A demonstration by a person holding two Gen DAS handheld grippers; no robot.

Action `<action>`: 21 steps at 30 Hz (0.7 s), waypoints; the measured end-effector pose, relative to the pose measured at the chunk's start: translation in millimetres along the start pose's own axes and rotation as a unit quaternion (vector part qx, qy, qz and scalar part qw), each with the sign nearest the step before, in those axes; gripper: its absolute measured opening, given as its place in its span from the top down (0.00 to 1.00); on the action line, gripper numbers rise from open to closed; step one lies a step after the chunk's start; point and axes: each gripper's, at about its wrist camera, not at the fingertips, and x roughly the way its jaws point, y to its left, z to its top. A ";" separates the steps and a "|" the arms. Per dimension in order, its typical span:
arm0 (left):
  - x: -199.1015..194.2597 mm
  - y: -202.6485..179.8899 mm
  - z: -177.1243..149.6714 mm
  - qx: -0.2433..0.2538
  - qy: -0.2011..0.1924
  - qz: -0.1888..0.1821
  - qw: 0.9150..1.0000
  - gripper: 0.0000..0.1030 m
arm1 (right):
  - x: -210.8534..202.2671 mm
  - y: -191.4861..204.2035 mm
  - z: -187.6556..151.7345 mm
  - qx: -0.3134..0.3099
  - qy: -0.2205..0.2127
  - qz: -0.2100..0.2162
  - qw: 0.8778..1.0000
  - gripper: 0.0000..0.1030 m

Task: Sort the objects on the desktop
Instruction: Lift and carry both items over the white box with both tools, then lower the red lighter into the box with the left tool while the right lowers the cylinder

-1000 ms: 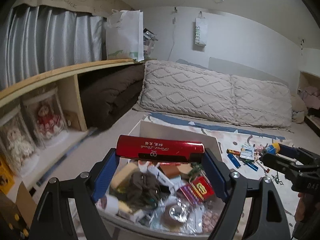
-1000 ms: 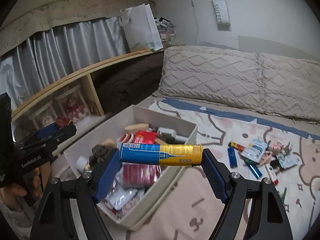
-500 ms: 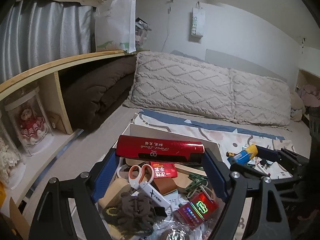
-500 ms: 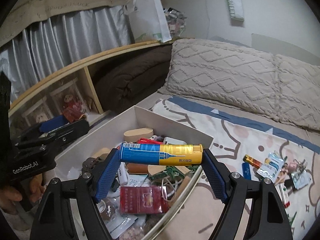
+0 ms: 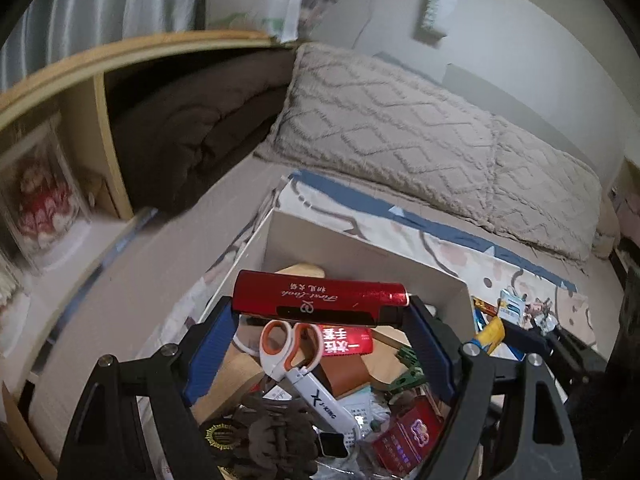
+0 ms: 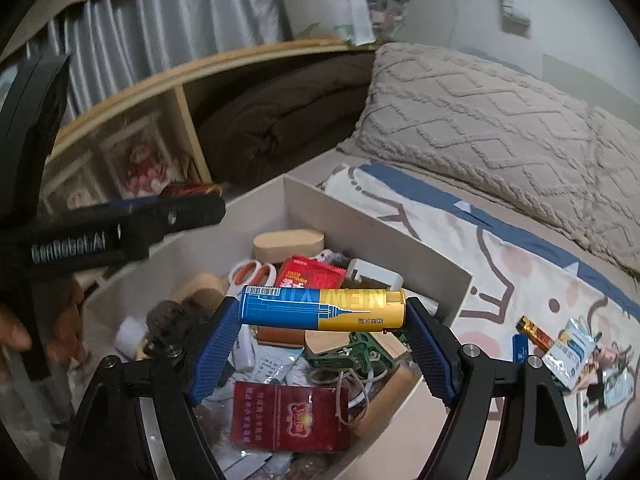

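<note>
My left gripper (image 5: 320, 316) is shut on a red lighter (image 5: 320, 295), held crosswise above the white box (image 5: 360, 246). My right gripper (image 6: 322, 316) is shut on a blue and yellow lighter (image 6: 322, 309), also held crosswise above the white box (image 6: 316, 208). The box is filled with mixed items: orange-handled scissors (image 5: 288, 344), a red cigarette pack (image 6: 290, 418), a wooden block (image 6: 288, 244), a brown hair clip (image 5: 272, 436). The left gripper shows in the right wrist view (image 6: 192, 216) at the box's left side. The right gripper's tip shows in the left wrist view (image 5: 500, 332).
Loose small items (image 6: 560, 348) lie on the patterned sheet right of the box: lighters, sachets, pens. A knitted pillow (image 6: 500, 120) lies behind. A wooden shelf (image 6: 180, 76) with a brown blanket (image 6: 280, 120) and boxed dolls (image 5: 40, 200) stands at the left.
Both grippers have moved forward and down over the box, still holding their lighters. The box's contents now look closer and the left gripper sits nearer the box's left wall.
</note>
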 end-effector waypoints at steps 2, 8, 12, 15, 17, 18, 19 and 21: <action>5.9 2.7 1.0 -0.006 0.006 0.013 1.000 0.19 | 9.6 3.0 0.6 -0.018 0.012 -0.002 1.000 0.21; 25.0 7.1 -4.0 -0.018 0.037 0.013 0.999 0.19 | 31.9 9.6 2.6 -0.048 0.043 0.013 0.998 0.21; 37.3 11.8 -9.7 -0.028 0.060 0.008 0.998 0.19 | 44.1 12.4 3.1 -0.065 0.072 0.025 0.995 0.21; 43.7 15.0 -13.4 -0.039 0.075 0.003 0.996 0.19 | 50.6 15.8 2.0 -0.076 0.089 0.029 0.993 0.21; 47.0 16.8 -16.2 -0.050 0.086 -0.004 0.995 0.19 | 52.9 17.6 0.1 -0.085 0.092 0.026 0.992 0.21; 48.1 16.9 -17.4 -0.054 0.090 -0.006 0.994 0.19 | 53.6 18.0 -0.3 -0.086 0.094 0.026 0.992 0.21; 48.6 16.4 -18.0 -0.056 0.092 -0.008 0.994 0.19 | 54.5 18.1 -0.8 -0.085 0.095 0.028 0.991 0.21; 49.2 14.6 -18.2 -0.059 0.093 -0.009 0.994 0.19 | 55.1 17.5 -2.3 -0.082 0.097 0.030 0.991 0.21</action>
